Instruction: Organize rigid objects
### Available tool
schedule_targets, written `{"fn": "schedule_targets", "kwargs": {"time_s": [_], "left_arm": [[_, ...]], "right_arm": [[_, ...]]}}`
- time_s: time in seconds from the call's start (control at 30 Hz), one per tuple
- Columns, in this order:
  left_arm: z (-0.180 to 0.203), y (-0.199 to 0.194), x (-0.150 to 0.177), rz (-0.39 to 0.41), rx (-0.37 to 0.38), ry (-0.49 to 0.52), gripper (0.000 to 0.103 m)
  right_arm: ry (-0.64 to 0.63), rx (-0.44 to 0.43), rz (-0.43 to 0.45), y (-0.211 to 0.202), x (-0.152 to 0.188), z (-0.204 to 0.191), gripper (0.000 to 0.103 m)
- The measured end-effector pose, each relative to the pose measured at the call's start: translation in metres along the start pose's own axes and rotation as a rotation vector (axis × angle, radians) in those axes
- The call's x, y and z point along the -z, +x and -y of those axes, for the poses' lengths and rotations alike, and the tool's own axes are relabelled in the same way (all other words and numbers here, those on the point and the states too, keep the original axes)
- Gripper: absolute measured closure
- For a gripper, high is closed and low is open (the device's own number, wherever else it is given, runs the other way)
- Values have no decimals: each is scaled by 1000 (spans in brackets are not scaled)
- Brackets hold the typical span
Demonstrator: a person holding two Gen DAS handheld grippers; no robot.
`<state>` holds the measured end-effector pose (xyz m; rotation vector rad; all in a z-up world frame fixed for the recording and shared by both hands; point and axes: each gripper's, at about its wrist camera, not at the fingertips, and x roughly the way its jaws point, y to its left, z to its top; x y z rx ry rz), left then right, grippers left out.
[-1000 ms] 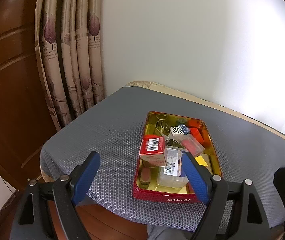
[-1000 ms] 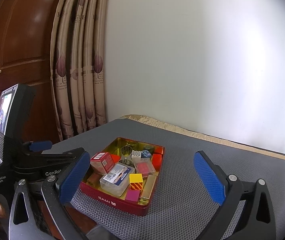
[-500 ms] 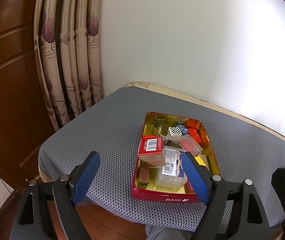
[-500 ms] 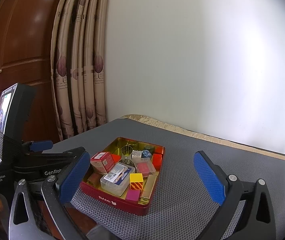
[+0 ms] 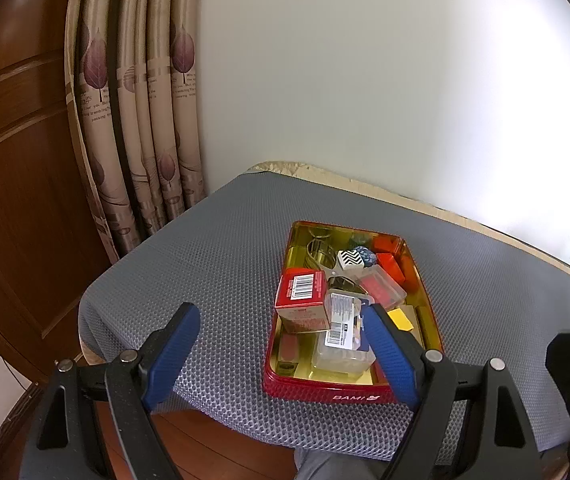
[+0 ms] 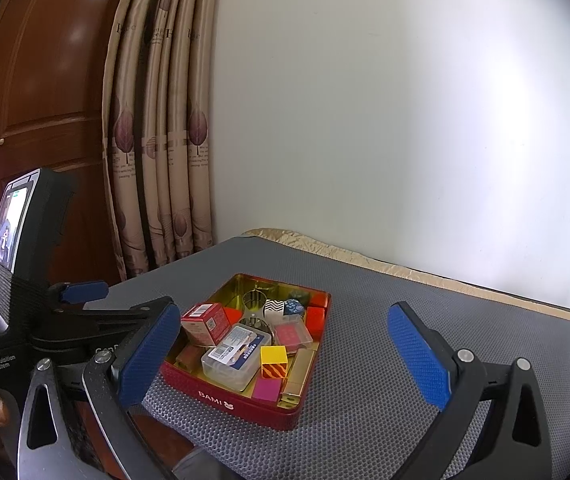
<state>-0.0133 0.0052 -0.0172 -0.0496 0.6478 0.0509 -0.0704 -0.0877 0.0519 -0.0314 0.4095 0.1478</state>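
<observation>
Tin: red tin point(image 5: 317, 392) marked BAMI, gold-lined, lid off, sits on the grey mesh mat point(image 5: 213, 256) near the front edge of the counter point(image 6: 365, 258).
Contents, left side: red carton point(image 5: 303, 292) with a barcode on top, tilted and leaning over the tin's left wall.
Contents, front: clear plastic case point(image 6: 237, 354) with a printed label, lying flat just beside the carton.
Contents, middle: yellow block point(image 6: 273, 361) with a striped red side; magenta block point(image 6: 265, 389) just in front of it; gold bar point(image 6: 298, 372) along the right wall.
Contents, rear: black-and-white zigzag cube point(image 5: 350, 259), blue patterned cube point(image 6: 294, 306), orange-red blocks point(image 5: 389, 258), metal rings point(image 5: 319, 250).
Left hand-held gripper point(image 5: 281, 352): blue-padded fingers spread wide, holding nothing, poised above the front-left corner of the tin, not touching it.
Right hand-held gripper point(image 6: 285, 354): fingers spread wide, holding nothing, raised above the tin's near end, clear of it.
Surroundings: patterned curtain point(image 6: 157, 152), wooden door point(image 6: 45, 100), white wall point(image 5: 385, 80).
</observation>
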Motion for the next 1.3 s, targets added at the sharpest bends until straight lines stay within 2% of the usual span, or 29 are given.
{"fn": "schedule_targets", "kwargs": {"time_s": [0.63, 0.9, 1.07, 1.3], "left_arm": [[0, 5, 5, -24, 1, -4, 17], [5, 0, 9, 42, -23, 21, 17], [3, 2, 7, 35, -2, 14, 17], [-1, 4, 5, 14, -13, -20, 17]], "right_arm": [[-2, -13, -7, 0, 3, -1, 0], [1, -16, 3, -1, 2, 0, 0], [-3, -19, 0, 0, 3, 0, 0], [-3, -18, 5, -1, 1, 2, 0]]}}
